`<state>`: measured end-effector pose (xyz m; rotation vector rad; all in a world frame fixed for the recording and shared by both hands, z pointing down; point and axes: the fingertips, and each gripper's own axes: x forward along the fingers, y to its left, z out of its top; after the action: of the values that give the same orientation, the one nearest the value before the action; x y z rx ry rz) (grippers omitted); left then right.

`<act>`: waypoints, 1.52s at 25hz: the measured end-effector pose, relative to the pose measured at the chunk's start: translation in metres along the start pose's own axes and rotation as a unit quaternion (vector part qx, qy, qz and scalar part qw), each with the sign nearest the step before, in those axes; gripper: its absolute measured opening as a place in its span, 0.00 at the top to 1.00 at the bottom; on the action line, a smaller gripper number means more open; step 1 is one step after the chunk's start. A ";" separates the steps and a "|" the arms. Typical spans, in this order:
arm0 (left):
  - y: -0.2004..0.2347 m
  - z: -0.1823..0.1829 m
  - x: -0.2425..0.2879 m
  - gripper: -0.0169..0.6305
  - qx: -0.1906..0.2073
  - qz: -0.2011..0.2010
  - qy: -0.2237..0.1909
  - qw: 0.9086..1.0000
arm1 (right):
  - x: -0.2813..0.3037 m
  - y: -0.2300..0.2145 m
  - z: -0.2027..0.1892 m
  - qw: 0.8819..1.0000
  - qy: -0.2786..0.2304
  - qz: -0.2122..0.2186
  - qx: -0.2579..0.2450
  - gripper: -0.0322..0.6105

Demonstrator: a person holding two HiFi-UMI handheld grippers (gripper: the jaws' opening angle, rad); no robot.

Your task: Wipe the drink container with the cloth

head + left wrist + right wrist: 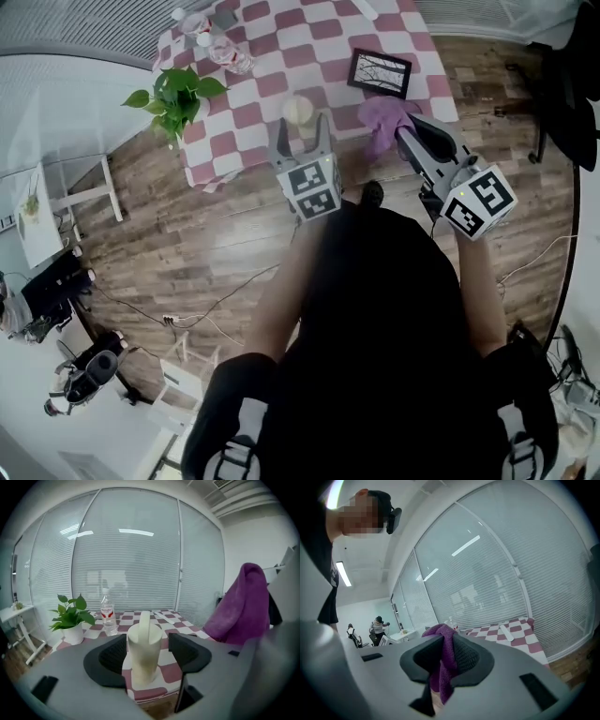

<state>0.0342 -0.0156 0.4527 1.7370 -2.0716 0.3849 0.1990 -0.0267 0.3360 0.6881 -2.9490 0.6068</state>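
Between the left gripper's [146,641] jaws stands the drink container [143,660], a cream-coloured cylinder with a band-like handle arching over its top. It sits upright on the red-and-white checked tablecloth [166,660], close to the table's near edge. The jaws are spread wide on either side of it. The left pad lies just beside the container wall, and whether it touches I cannot tell. A strip of tablecloth shows between the container and the right pad. From the head view the left gripper [300,129] reaches in over the table edge, with the container [298,110] at its tips.

To the right of that gripper, the right gripper [446,651] has its jaws pinched together on a purple cloth [442,667]. The cloth bunches above the pads and hangs down below them. In the head view this cloth [382,120] hangs over the table's near edge at the right gripper's [403,131] tips, just right of the container. In the left gripper view it rises as a purple mass [243,606] at the right.

Beyond the left gripper and to its left stand a clear water bottle [108,615] with a red label and a potted green plant [70,618] in a white pot. A black-framed picture [380,72] lies on the tablecloth just beyond the right gripper.
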 end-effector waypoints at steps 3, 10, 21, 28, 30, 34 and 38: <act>0.001 -0.003 0.005 0.52 0.001 0.021 0.004 1.000 | -0.002 0.001 0.000 1.000 0.002 0.008 -0.001 0.83; 0.008 -0.005 0.011 0.56 -0.006 0.052 0.015 0.999 | 0.001 0.003 -0.001 1.000 0.013 0.021 -0.007 0.83; 0.012 -0.001 0.017 0.57 0.026 -0.023 0.021 0.999 | 0.018 0.003 0.002 0.999 0.014 0.031 -0.011 0.83; 0.031 0.007 0.025 0.57 0.025 -0.123 0.032 0.992 | 0.034 0.000 0.007 1.000 0.008 0.016 -0.001 0.83; 0.033 0.009 0.028 0.57 0.033 -0.154 0.038 0.987 | 0.041 -0.001 0.009 1.000 0.006 0.010 0.000 0.83; 0.044 0.013 0.036 0.57 0.022 -0.209 0.040 0.977 | 0.055 -0.002 0.010 1.000 0.006 -0.005 0.002 0.83; 0.061 0.022 0.043 0.57 -0.023 -0.269 0.028 0.962 | 0.075 0.001 0.011 1.000 0.004 -0.021 0.001 0.83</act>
<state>-0.0346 -0.0520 0.4565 2.1323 -1.4693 0.2098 0.1318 -0.0613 0.3355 0.7431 -2.9193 0.6093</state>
